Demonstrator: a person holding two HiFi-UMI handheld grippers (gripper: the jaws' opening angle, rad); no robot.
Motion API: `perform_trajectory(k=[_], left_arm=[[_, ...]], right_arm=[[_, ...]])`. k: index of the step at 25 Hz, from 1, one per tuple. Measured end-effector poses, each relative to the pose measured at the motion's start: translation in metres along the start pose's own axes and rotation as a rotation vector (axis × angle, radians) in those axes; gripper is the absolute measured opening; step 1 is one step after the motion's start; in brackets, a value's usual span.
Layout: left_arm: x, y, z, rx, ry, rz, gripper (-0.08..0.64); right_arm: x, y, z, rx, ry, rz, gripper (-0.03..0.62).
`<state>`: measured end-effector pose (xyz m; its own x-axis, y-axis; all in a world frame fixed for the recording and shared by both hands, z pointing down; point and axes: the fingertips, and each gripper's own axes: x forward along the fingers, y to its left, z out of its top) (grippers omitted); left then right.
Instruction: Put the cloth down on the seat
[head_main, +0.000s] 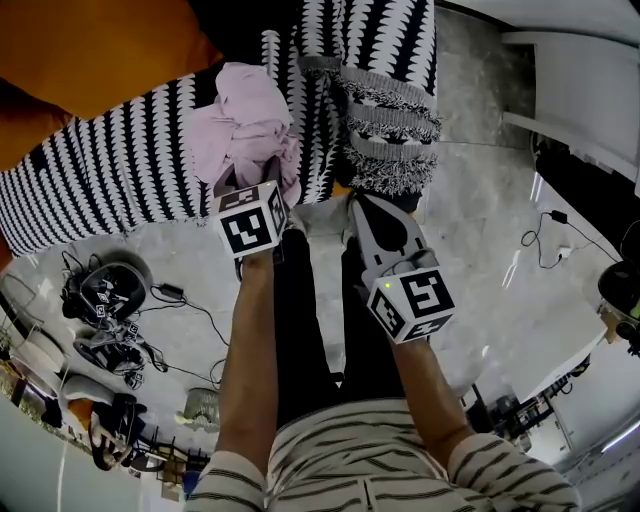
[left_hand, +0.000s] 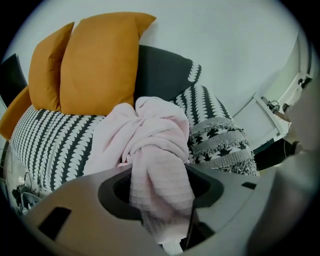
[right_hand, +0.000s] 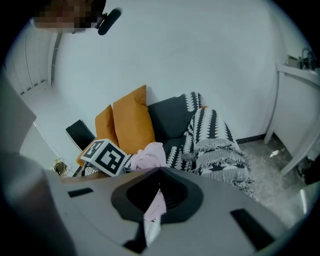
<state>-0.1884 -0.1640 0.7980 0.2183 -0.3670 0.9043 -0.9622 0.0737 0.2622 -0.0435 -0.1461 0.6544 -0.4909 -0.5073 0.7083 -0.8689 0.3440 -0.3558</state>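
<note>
Pink waffle-weave cloth (left_hand: 160, 150): bunched low over black-and-white patterned sofa seat (left_hand: 45, 140), pinched in your left claw (left_hand: 165, 215), thin tail nipped in your right claw (right_hand: 155, 202); set-down step, so next spread both claws.

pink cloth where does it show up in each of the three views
Head view: pink cloth upper centre-left, bunched against the black-and-white throw.
Left gripper view: centre, hanging down between the jaws.
Right gripper view: small bundle left of centre; a pink strip sits between the jaws.
Shared landmark: the orange cushions, up and left of the cloth in every view.
</note>
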Motion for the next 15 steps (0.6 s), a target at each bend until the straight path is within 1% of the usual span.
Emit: perform_trajectory(k=[3,6,9,15], left_arm=[[0.000,0.000,0.002,-0.009,0.010,-0.020,0.235],[-0.001,-0.004,0.000,0.002,0.009,-0.024,0.235],[-0.002,-0.004,-0.001,0.018,0.003,-0.019,0.235],[-0.012,-0.008,0.004,0.015,-0.023,-0.036,0.228]], right_arm=[[0.001,0.001,0.004,-0.003,-0.001,-0.003,0.014],[-0.002,0.000,0.006,-0.006,-0.003,-0.004,0.014],[-0.004,0.001,0.007,-0.008,-0.005,-0.004,0.014],[-0.002,0.007,0.009,-0.012,-0.012,-0.001,0.014]])
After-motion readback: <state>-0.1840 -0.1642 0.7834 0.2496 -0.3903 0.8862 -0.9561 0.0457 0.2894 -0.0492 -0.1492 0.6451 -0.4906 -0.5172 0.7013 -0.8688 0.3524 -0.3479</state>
